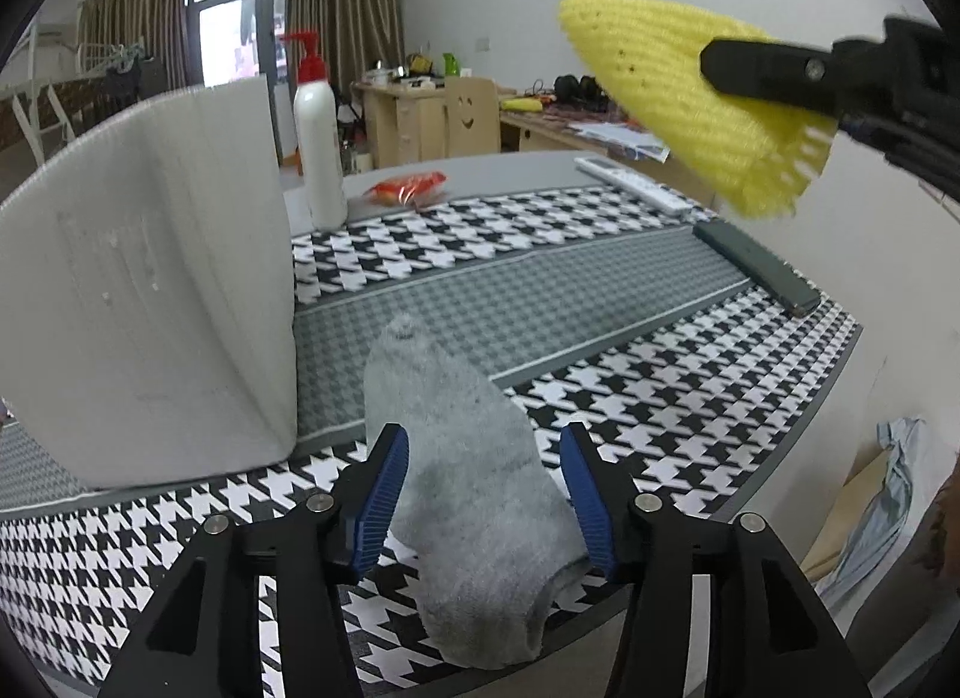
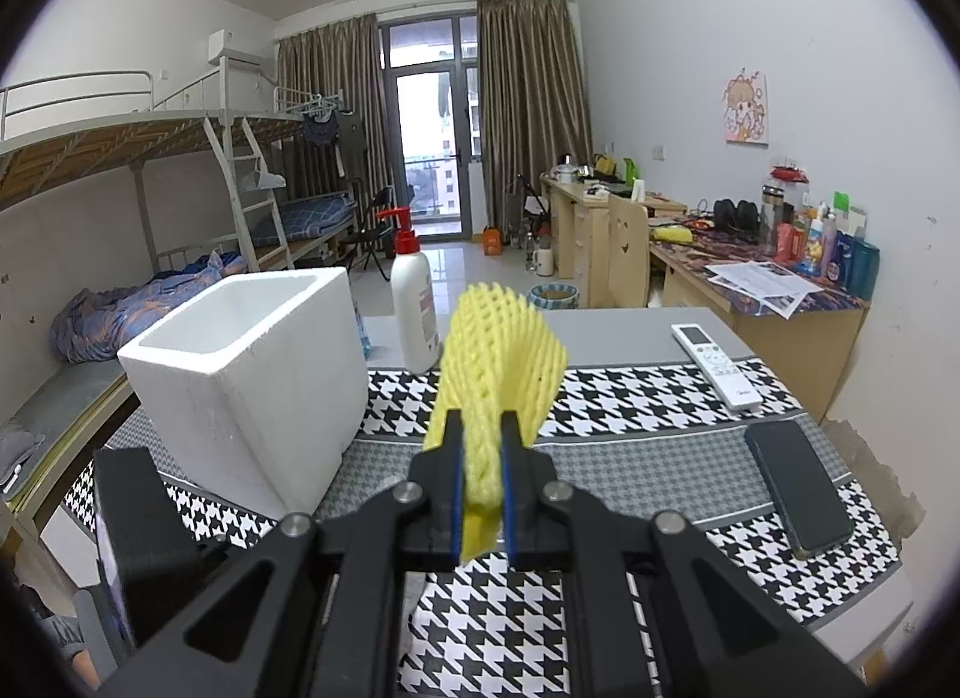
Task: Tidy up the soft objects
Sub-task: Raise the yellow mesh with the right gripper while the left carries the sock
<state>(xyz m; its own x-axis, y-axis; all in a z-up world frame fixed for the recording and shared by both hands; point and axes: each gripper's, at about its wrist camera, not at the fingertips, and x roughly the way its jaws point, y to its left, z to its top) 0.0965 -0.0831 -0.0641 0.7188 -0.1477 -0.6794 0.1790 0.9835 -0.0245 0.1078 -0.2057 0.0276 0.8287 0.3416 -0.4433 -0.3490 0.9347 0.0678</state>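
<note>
Houndstooth cloth (image 2: 630, 398) covered the table. Beside the white foam box (image 2: 252, 362), the right gripper (image 2: 483, 446) clenched a yellow foam net (image 2: 504, 356) aloft; the left gripper (image 1: 483, 458) straddled a grey sock (image 1: 474, 488), jaws apart.

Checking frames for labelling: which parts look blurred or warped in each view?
Left wrist view: the yellow foam net and right gripper look motion-blurred; the foam box bulges from fisheye. Right wrist view: the net's top is soft; the table edges curve.
</note>
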